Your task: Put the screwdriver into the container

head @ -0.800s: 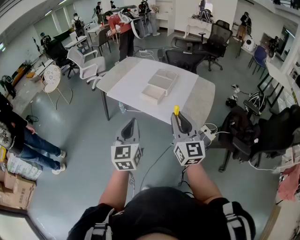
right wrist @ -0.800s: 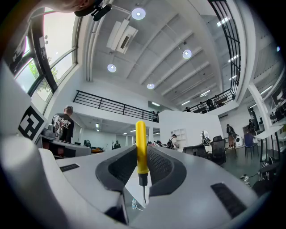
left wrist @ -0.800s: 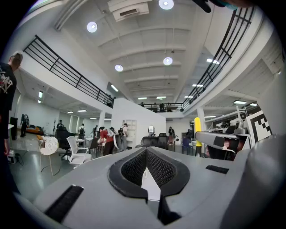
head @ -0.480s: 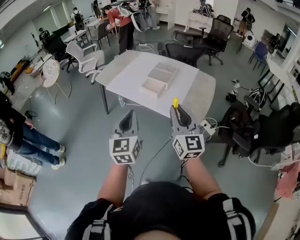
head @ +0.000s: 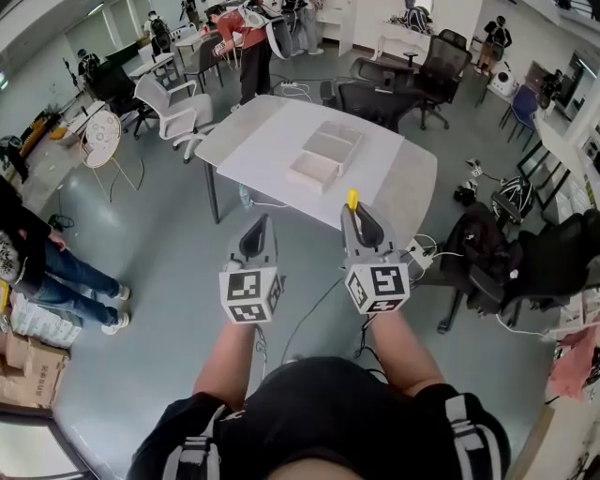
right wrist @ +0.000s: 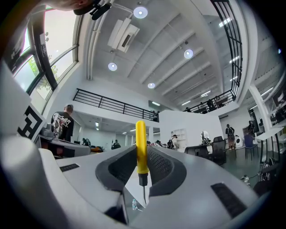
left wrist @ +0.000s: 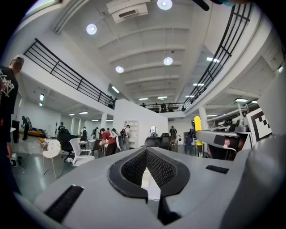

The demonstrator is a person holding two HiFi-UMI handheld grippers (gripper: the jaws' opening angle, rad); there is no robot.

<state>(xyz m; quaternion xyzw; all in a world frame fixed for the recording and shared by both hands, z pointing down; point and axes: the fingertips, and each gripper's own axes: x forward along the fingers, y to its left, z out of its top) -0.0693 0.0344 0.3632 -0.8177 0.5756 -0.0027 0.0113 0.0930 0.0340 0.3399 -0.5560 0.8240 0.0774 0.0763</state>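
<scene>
Transport step: right gripper (head: 357,217) clamps yellow-handled screwdriver (right wrist: 140,147), left gripper (head: 262,225) closed w/ nothing in it; next needs reach fwd over white container (head: 323,157), then release.

Seen from the head view, everything now sits a little higher in the frame. The table (head: 258,164) and the container (head: 324,157) on it move up toward the top edge, and the table spreads slightly wider across the picture. The left gripper (head: 260,234) and the right gripper (head: 358,221) rise with them, and their marker cubes now stand further above the person's chest. The yellow end of the screwdriver (head: 352,199) climbs by the same small amount. The person in red (head: 242,28) at the back ends up close against the top edge, and the person in jeans (head: 56,281) slips a bit further toward the left border.
</scene>
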